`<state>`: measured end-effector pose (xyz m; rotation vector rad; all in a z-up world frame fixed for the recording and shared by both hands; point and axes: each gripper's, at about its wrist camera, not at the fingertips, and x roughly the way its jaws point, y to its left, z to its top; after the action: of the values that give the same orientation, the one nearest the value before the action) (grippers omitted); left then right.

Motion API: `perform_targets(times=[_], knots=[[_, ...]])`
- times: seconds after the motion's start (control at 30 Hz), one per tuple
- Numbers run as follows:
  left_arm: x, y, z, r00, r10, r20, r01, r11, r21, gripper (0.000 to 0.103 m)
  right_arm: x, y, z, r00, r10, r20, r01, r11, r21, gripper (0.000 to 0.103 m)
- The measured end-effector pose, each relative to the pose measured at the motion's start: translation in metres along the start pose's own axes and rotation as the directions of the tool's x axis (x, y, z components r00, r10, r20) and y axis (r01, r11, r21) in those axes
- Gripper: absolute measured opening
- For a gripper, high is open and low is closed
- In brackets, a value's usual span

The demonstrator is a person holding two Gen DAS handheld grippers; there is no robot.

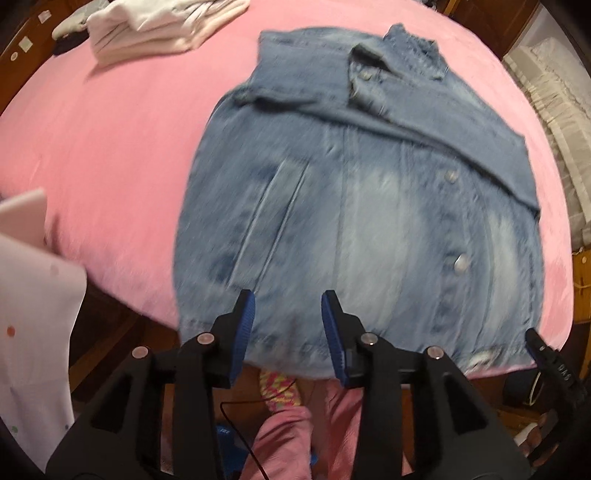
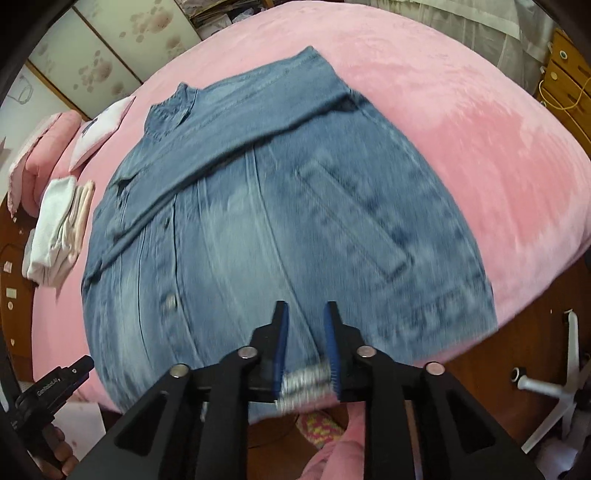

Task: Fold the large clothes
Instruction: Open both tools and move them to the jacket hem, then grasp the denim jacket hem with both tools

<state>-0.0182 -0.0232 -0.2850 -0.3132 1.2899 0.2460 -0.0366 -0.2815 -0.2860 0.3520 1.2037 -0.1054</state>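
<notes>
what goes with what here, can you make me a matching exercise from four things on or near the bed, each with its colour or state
Things:
1. denim jacket
2. bed cover
3. stack of folded clothes
4. left tongs

Descriptions:
A. plain pink
B. white, piled near the bed's edge
C. open, nothing between the blue pads
D. faded blue, spread flat with a sleeve folded across

Pairs: 1-D, 2-A, 3-B, 4-C

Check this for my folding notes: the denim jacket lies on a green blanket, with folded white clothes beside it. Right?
Not quite: the blanket is pink, not green, as the left wrist view shows. The denim jacket does lie on it, with folded white clothes beside it.
</notes>
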Motion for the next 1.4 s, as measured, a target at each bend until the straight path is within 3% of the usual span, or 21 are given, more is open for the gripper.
perform_targets(times=[0.07, 0.17, 0.3, 0.4, 0.47, 0.57, 0.73, 0.93, 1.03, 1.1, 1.23, 1.4], knots=[[0.008, 0.012, -0.013, 0.999, 0.012, -0.037, -0.012, 1.0, -0.001, 0.041, 0.008, 0.0, -0.006, 1.0, -0.003, -0.005, 0.003, 1.0, 0.006, 0.039], [0.018, 0.027, -0.026, 0.997, 0.052, -0.058, -0.053, 0.999, -0.004, 0.041, 0.011, -0.01, -0.02, 0.999, -0.03, -0.012, 0.03, 1.0, 0.008, 0.059], [0.025, 0.052, -0.037, 0.992, 0.094, -0.082, -0.097, 0.995, -0.032, 0.041, 0.01, -0.026, -0.036, 0.998, -0.065, -0.025, 0.065, 0.998, -0.005, 0.06], [0.03, 0.072, -0.041, 0.988, 0.092, -0.123, -0.101, 0.992, -0.076, 0.041, 0.01, -0.044, -0.047, 0.997, -0.064, -0.035, 0.064, 0.998, -0.003, 0.068], [0.032, 0.083, -0.043, 0.985, 0.084, -0.152, -0.101, 0.989, -0.104, 0.049, 0.009, -0.055, -0.047, 0.997, -0.068, -0.032, 0.068, 0.998, 0.0, 0.07], [0.032, 0.098, -0.044, 0.985, 0.06, -0.159, -0.081, 0.988, -0.129, 0.052, 0.009, -0.077, -0.046, 0.996, -0.085, -0.025, 0.085, 0.996, 0.023, 0.073], [0.031, 0.114, -0.046, 0.988, 0.027, -0.155, -0.045, 0.993, -0.109, 0.056, 0.015, -0.119, -0.033, 0.995, -0.091, -0.037, 0.094, 0.99, 0.101, 0.073], [0.033, 0.124, -0.053, 0.989, -0.034, -0.142, 0.028, 0.999, -0.045, 0.056, 0.028, -0.151, 0.003, 1.0, 0.011, -0.021, -0.008, 0.994, 0.111, 0.073], [0.031, 0.121, -0.048, 0.988, -0.097, -0.119, 0.094, 0.995, -0.036, 0.056, 0.043, -0.155, 0.018, 0.997, 0.045, -0.065, -0.039, 0.996, 0.08, 0.064], [0.03, 0.126, -0.045, 0.983, -0.151, -0.106, 0.149, 0.988, -0.027, 0.056, 0.054, -0.154, 0.027, 0.995, 0.032, -0.094, -0.026, 0.998, 0.06, 0.063], [0.035, 0.136, -0.035, 0.978, -0.171, -0.12, 0.17, 0.985, -0.016, 0.056, 0.06, -0.156, 0.034, 0.995, 0.049, -0.09, -0.043, 0.997, 0.062, 0.052], [0.05, 0.145, -0.024, 0.964, -0.227, -0.136, 0.212, 0.97, -0.116, 0.056, 0.056, -0.159, 0.033, 0.996, 0.044, -0.072, -0.036, 0.994, 0.101, 0.041]])
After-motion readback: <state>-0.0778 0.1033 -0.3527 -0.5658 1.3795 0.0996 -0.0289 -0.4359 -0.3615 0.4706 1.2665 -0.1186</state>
